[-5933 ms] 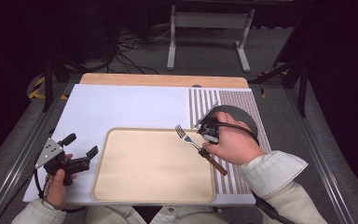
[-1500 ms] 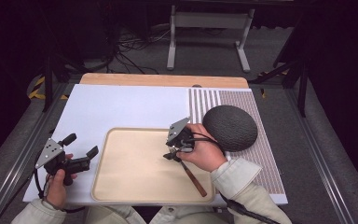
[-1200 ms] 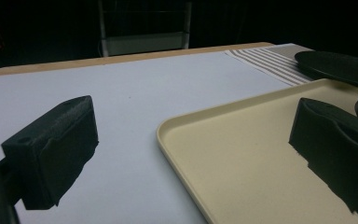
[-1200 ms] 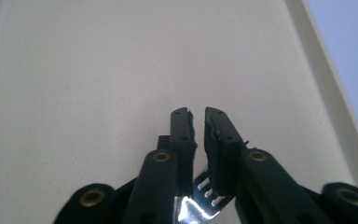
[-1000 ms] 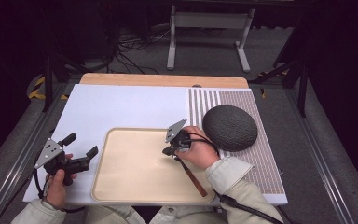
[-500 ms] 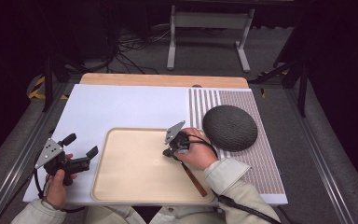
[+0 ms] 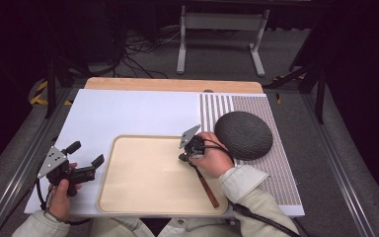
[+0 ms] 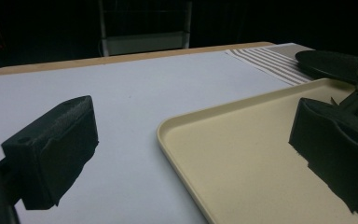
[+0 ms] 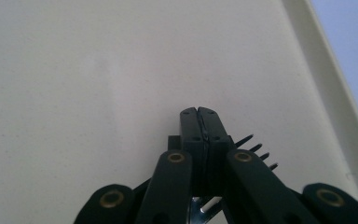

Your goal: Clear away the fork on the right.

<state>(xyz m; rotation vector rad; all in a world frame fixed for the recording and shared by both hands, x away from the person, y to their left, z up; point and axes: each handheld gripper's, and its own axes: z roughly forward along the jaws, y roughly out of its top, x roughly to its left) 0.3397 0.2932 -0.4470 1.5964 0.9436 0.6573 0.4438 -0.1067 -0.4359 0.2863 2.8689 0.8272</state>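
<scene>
- The right gripper has its 2 jaws pressed together on the neck of a fork, whose 4 tines poke out beside the jaws in the right gripper view; the left gripper sits with its jaws wide apart and nothing between them, resting on the white mat just beside the tray's left edge.
- The fork is low over the right part of the beige tray, its brown handle trailing back toward the person; whether it touches the tray I cannot tell.
- Risk 1: the grip is on a thin metal neck, so the long handle could swing or twist in the jaws if moved quickly.
- Risk 2: letting go from any height could make the fork bounce or skid on the smooth tray.
- Risk 3: pulling back carelessly could bump the dark round dome just beside the right hand.
</scene>
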